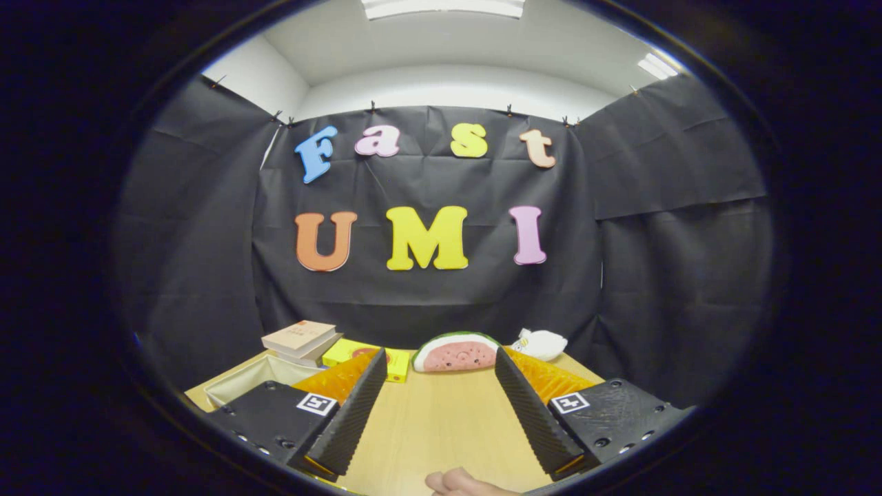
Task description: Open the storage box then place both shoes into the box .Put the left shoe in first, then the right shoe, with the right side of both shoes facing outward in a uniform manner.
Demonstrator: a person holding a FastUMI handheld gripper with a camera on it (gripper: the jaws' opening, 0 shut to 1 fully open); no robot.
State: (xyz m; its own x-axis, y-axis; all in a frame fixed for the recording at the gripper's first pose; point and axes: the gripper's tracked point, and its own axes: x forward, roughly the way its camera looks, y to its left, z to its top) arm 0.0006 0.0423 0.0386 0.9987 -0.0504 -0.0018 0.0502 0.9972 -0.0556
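Above the wooden table, the gripper fingers spread wide, nothing between; storage box beside them.

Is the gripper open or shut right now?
Open: the gripper has its fingers spread wide apart with bare table between them, gripping nothing.

Gripper sat level above the wooden table, jaws spread wide with only bare tabletop between them. Beyond the fingers, at the far table edge: a watermelon-slice plush, a white plush just to its right, a yellow box to its left. Two stacked books sat further left, near the yellow box. An open beige storage box lay beside the left finger (interior hidden from here). Part of a hand showed below, between the fingers.
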